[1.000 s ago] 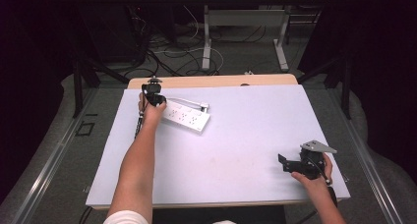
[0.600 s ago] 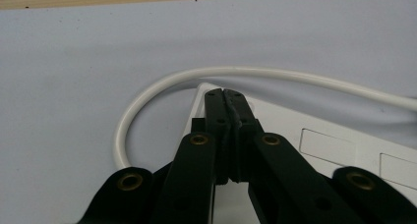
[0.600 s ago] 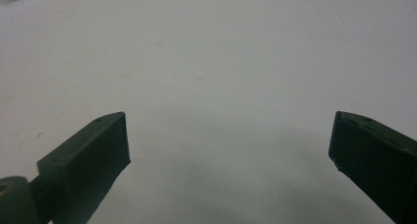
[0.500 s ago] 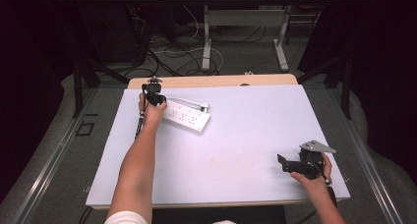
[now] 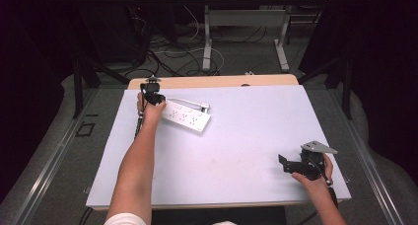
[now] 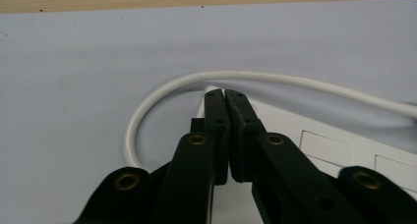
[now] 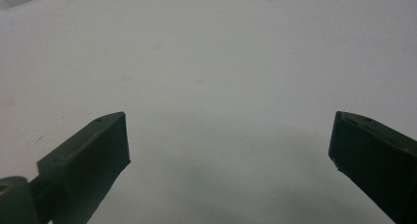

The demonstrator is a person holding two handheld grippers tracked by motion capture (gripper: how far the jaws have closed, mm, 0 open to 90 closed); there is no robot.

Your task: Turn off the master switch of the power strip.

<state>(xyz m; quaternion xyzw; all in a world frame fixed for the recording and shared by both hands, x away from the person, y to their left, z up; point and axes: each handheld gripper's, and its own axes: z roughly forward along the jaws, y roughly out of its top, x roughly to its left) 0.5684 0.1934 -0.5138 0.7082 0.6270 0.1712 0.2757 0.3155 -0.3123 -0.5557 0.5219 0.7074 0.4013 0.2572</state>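
At the counter's far-left corner, the left tongs (image 5: 153, 97) sit pressed together over the end of the white power strip (image 5: 187, 117).

Left to right: in the left gripper view these tongs (image 6: 224, 94) have their jaws touching with nothing between them, tips resting just over the strip's cable end, where the white cable (image 6: 147, 106) loops out and swings round to the right. To shift the strip well, I would judge it best to spread the jaws first, straddle the strip's narrow end rather than the limp cable, then clamp squarely so it cannot pivot. The strip lies aslant, running right from those tips. Well apart, near the counter's (image 5: 246, 151) front-right edge, the right tongs (image 5: 286, 163) stand wide apart over bare surface.
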